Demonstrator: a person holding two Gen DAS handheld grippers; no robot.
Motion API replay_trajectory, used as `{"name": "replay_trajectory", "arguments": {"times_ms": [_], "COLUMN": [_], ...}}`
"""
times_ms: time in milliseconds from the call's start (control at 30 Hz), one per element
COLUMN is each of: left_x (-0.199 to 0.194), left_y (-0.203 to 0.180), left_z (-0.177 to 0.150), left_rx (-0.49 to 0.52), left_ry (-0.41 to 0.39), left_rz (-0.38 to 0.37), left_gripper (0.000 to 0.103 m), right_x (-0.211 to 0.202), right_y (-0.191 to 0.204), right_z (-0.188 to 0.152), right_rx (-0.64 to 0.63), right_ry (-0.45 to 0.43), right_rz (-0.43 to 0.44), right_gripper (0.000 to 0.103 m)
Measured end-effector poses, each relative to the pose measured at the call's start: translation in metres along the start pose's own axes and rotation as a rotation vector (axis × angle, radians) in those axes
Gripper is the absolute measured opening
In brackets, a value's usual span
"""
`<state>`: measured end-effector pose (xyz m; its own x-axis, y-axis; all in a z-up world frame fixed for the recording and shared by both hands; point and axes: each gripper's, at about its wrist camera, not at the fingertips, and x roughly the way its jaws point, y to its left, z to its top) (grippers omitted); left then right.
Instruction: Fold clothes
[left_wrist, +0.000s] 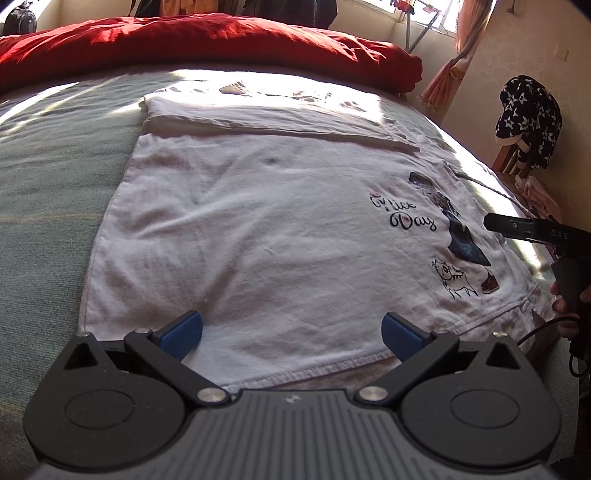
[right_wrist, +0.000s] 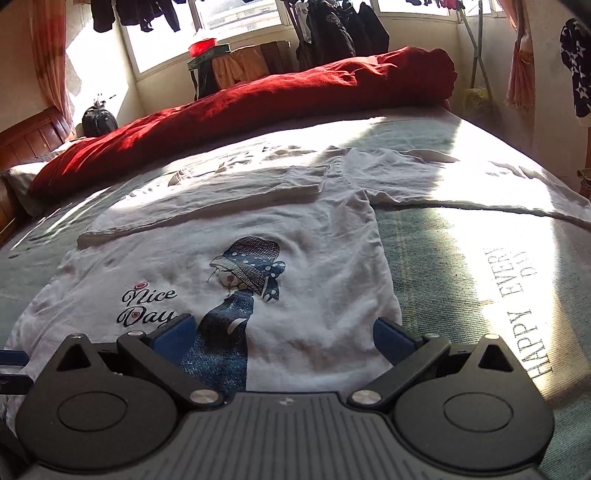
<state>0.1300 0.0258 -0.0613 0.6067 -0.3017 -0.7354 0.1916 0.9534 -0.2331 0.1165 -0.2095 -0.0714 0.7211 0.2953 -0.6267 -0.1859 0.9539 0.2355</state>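
Observation:
A white T-shirt (left_wrist: 251, 229) with a "Nice Day" girl print lies flat on the green bedspread (left_wrist: 51, 177), its far side folded over into a long strip (left_wrist: 266, 118). My left gripper (left_wrist: 291, 334) hovers open over the shirt's near hem, blue pads wide apart, nothing between them. In the right wrist view the same T-shirt (right_wrist: 325, 258) fills the middle, one sleeve (right_wrist: 461, 184) stretched out to the right in sunlight. My right gripper (right_wrist: 284, 338) stands open just above the print, holding nothing. The right gripper's black body (left_wrist: 532, 230) shows at the left view's right edge, held by a hand (left_wrist: 565, 306).
A rolled red duvet (left_wrist: 207, 48) runs along the far side of the bed. Windows, hanging clothes (right_wrist: 332, 29) and a black backpack (right_wrist: 99, 121) lie beyond it. A star-patterned garment (left_wrist: 528, 118) hangs at the right wall. The bedspread (right_wrist: 517, 280) carries printed lettering on the right.

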Motion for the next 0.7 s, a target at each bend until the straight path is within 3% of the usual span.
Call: {"name": "replay_trajectory", "arguments": {"times_ms": [100,200,333,400,500,567,700], "left_x": [0.001,0.0,-0.002,-0.002,0.0,0.0,0.002], "left_y": [0.0,0.002,0.007,0.009,0.01,0.011,0.013], "left_z": [0.001,0.001,0.002,0.004,0.005,0.006,0.007], "left_rx": [0.0,-0.001,-0.024,-0.031,-0.031,-0.031,-0.031], "left_ry": [0.002,0.0,-0.003,-0.001,0.002,0.003,0.005], "left_rz": [0.002,-0.003,-0.004,-0.001,0.002,0.0,-0.003], "left_gripper": [0.102,0.102,0.102,0.102,0.102,0.102,0.102], "right_x": [0.0,0.027,0.038,0.033,0.041,0.06,0.08], "right_y": [0.006,-0.001,-0.025,-0.028,-0.015,-0.012,-0.033], "right_z": [0.01,0.016,0.037,0.047,0.053,0.056,0.078], "right_rx": [-0.004,-0.002,0.08,0.132,0.06,0.027,0.048], "right_ry": [0.005,0.039,0.007,-0.01,0.044,0.096,0.065], "right_rz": [0.046,0.023,-0.021,0.026,0.11,0.099,0.024], "right_gripper": [0.103,0.103,0.103,0.103,0.103,0.103,0.103]}}
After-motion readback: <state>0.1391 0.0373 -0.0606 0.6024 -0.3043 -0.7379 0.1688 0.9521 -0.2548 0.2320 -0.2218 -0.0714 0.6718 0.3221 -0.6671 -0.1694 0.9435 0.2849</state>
